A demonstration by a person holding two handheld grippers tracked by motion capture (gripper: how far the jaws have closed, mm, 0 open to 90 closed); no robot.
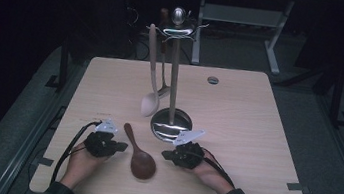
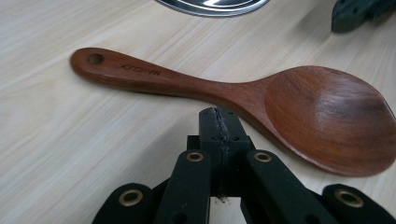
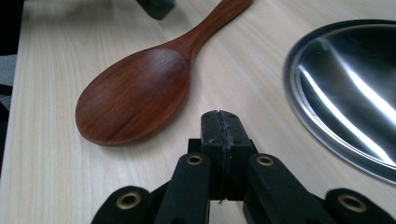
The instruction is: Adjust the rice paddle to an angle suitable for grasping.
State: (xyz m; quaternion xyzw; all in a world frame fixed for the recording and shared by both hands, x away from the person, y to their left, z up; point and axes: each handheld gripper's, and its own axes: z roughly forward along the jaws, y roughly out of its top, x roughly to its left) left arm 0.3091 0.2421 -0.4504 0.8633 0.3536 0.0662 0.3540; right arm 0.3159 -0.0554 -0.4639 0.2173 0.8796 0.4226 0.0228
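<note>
Hanging this dark spoon point(image 1: 140, 155) on the rack point(image 1: 179, 30) at 12 o'clock means opening both pinched-shut, empty grippers, L point(image 1: 122, 147) & R point(image 1: 166, 154), then nipping the handle w/ R.

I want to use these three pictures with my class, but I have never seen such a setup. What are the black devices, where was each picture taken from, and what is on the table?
A person holds a hand tool in each hand: the left gripper and the right gripper. Both are shut and hold nothing. The high view looks down from above the wooden table. The other two pictures come from cameras riding on each gripper, looking along its black jaws. Between the grippers lies a dark wooden spoon. Behind it stands a metal utensil stand, with a pale spoon hanging from it.
</note>
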